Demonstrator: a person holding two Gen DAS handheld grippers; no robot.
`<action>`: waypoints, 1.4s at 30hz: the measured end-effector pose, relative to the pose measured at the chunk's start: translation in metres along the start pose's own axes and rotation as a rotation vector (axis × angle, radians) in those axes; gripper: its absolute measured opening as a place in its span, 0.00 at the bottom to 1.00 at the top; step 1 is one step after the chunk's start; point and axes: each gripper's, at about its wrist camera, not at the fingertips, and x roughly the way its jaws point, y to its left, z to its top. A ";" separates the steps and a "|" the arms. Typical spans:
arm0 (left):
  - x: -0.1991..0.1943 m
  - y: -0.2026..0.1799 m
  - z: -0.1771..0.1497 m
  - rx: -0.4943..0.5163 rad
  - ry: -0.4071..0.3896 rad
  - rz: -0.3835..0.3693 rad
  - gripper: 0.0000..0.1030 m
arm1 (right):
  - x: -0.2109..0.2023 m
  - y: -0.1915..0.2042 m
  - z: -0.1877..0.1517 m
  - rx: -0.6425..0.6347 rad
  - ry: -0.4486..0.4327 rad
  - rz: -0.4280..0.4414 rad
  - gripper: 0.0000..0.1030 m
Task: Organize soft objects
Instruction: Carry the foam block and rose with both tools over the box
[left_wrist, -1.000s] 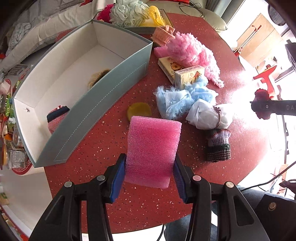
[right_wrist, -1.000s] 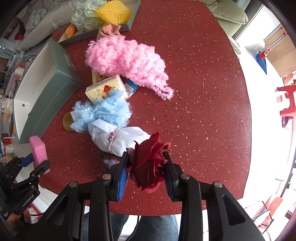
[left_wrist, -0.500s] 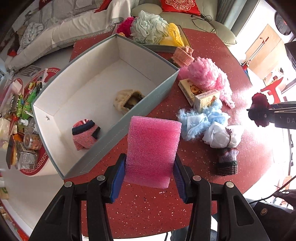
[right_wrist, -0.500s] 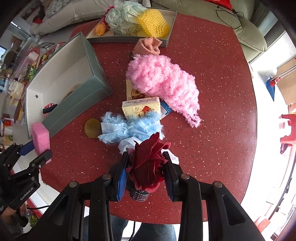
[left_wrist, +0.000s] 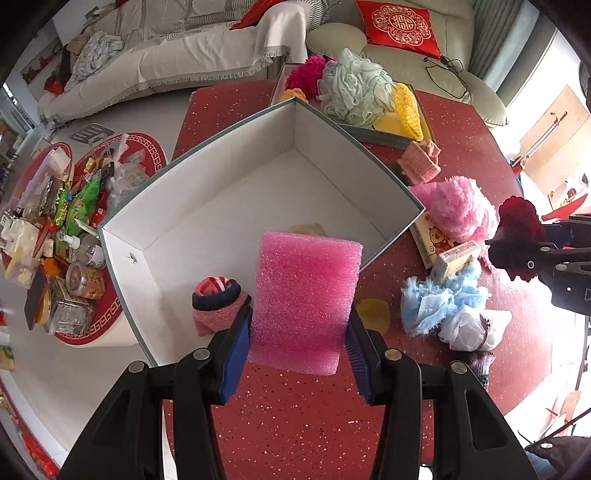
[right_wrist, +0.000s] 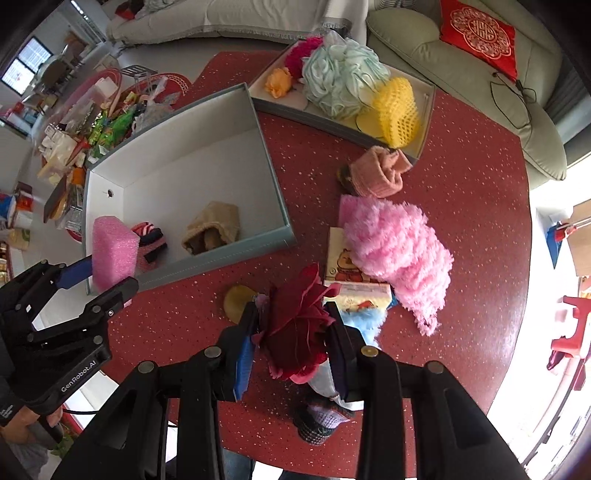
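My left gripper (left_wrist: 298, 343) is shut on a pink foam sponge (left_wrist: 306, 295) and holds it above the near edge of the grey-green box (left_wrist: 384, 173). The box holds a striped pink sock roll (left_wrist: 216, 301) and a beige knit piece (right_wrist: 212, 227). My right gripper (right_wrist: 291, 345) is shut on a dark red fabric flower (right_wrist: 295, 325), raised above the red table (right_wrist: 461, 166). The left gripper with the sponge (right_wrist: 112, 251) shows at the left of the right wrist view. The right gripper's flower (left_wrist: 519, 221) shows at the right of the left wrist view.
On the table lie a fluffy pink piece (right_wrist: 399, 247), a blue fluffy piece (left_wrist: 439, 295), a white cloth bundle (left_wrist: 469, 328), a yellow round pad (left_wrist: 373, 314), small printed boxes (left_wrist: 430, 240) and a pink knit item (right_wrist: 380, 171). A tray (right_wrist: 424, 96) at the back holds bath puffs. A sofa stands behind.
Both grippers have risen and moved toward the box. The sponge now hangs over the box's near edge; the flower is higher above the table pile.
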 end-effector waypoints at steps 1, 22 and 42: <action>0.001 0.003 0.003 -0.008 -0.003 0.005 0.49 | 0.000 0.005 0.005 -0.014 -0.002 0.000 0.37; 0.019 0.033 0.045 -0.100 -0.015 0.087 0.49 | 0.023 0.054 0.066 -0.109 0.027 0.026 0.37; 0.058 0.043 0.055 -0.152 0.078 0.088 0.49 | 0.054 0.052 0.088 -0.098 0.068 0.005 0.37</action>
